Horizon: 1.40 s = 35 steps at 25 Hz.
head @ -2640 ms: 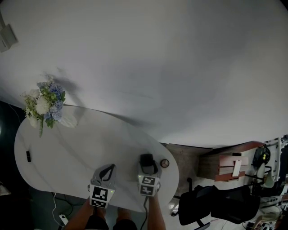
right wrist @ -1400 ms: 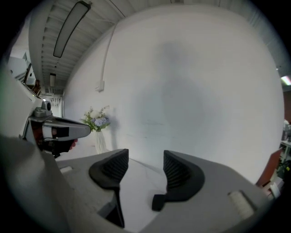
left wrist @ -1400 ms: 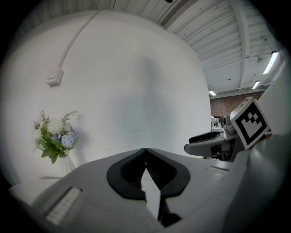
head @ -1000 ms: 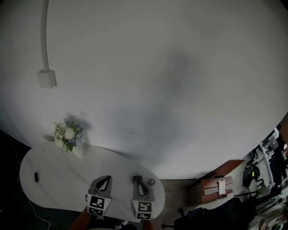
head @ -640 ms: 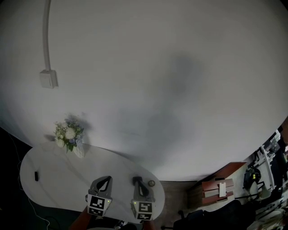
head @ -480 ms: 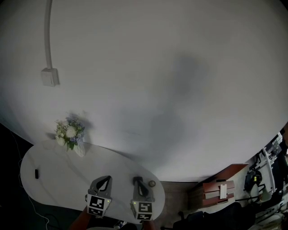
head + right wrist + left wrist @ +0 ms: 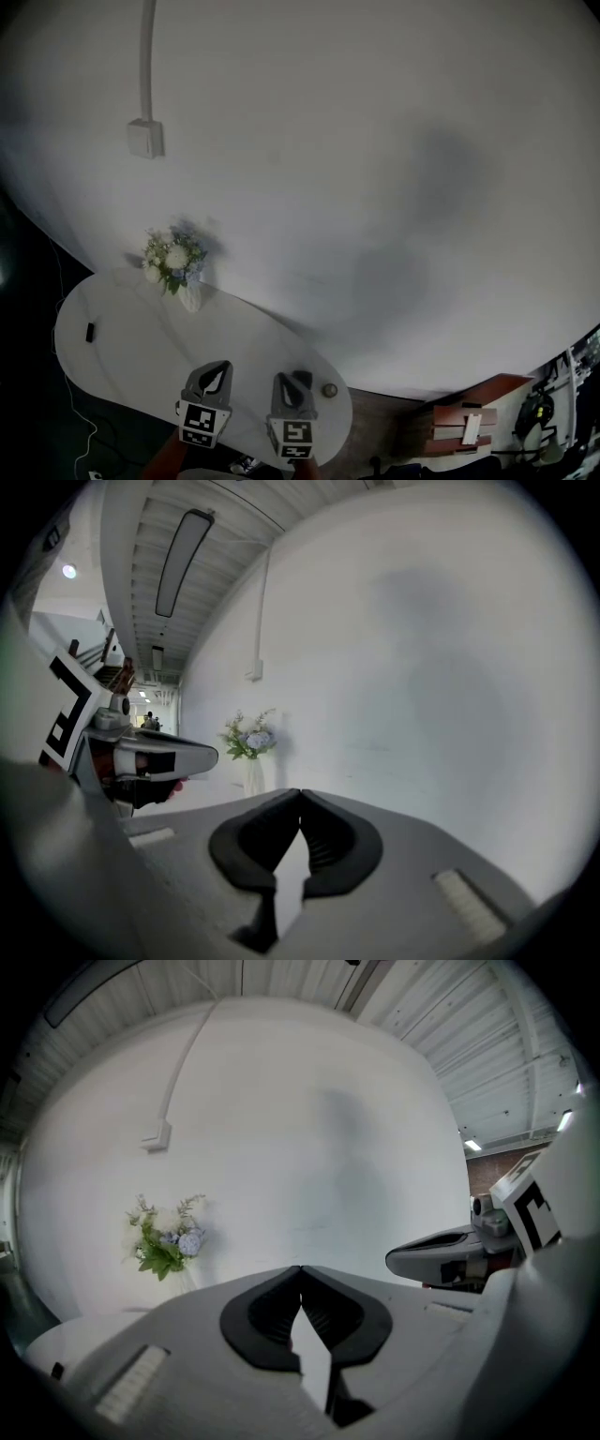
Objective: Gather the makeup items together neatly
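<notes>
In the head view my left gripper (image 7: 221, 365) and right gripper (image 7: 282, 379) hover side by side over the near end of a white oval table (image 7: 141, 347). Both are shut with nothing between the pads, as the left gripper view (image 7: 300, 1267) and the right gripper view (image 7: 300, 791) show. A black makeup item (image 7: 303, 380) lies just right of the right gripper's tip. A small round item (image 7: 329, 390) sits beside it near the table's right edge. A small dark item (image 7: 90, 332) lies alone at the far left of the table.
A white vase of blue and white flowers (image 7: 176, 267) stands at the table's back edge against the white wall. A conduit and box (image 7: 145, 139) hang on the wall. A wooden cabinet (image 7: 464, 417) stands on the floor to the right.
The head view has swung, so the table, flowers and wall box now sit further right. Both grippers stay side by side at the near edge, with the black item showing beside the right one.
</notes>
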Each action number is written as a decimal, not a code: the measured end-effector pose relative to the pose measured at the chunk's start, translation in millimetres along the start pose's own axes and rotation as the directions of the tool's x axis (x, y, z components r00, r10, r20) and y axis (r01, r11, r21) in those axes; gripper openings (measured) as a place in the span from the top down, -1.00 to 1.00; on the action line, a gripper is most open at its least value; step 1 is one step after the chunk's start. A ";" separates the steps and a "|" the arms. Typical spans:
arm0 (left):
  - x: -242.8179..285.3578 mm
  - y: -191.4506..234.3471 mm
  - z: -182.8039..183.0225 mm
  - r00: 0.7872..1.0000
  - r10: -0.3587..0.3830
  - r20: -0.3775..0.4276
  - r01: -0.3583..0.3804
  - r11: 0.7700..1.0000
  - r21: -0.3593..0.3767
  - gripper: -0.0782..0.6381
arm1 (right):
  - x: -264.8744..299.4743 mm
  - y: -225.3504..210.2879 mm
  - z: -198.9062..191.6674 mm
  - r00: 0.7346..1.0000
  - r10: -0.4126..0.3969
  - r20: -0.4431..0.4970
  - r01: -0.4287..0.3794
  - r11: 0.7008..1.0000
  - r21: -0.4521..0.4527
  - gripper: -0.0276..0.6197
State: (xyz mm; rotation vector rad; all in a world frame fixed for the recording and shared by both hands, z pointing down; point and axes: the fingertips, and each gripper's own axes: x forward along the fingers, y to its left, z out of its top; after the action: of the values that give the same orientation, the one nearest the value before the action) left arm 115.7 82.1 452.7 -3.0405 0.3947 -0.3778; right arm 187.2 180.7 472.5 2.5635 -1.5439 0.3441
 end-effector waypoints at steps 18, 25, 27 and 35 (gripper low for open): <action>-81.7 163.7 -35.5 0.969 0.245 -0.030 -0.246 0.967 -0.071 0.75 | 88.7 181.8 20.8 0.954 0.297 -0.032 -0.298 0.951 -0.086 0.91; -132.5 256.5 -67.0 0.936 0.344 -0.072 -0.350 0.930 -0.108 0.75 | 133.0 285.5 22.7 0.912 0.403 -0.070 -0.409 0.906 -0.107 0.91; -148.1 281.9 -79.2 0.923 0.376 -0.086 -0.384 0.916 -0.121 0.75 | 145.2 317.6 20.8 0.894 0.440 -0.082 -0.447 0.886 -0.121 0.91; -212.9 376.5 -131.6 0.854 0.500 -0.146 -0.520 0.836 -0.176 0.75 | 189.8 432.4 3.8 0.817 0.559 -0.140 -0.576 0.803 -0.156 0.91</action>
State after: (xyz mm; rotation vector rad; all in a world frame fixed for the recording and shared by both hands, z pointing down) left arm -208.6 -229.3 499.2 -2.9392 1.2949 -0.4649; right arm -108.8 -184.8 515.2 1.8623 -2.1697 0.3340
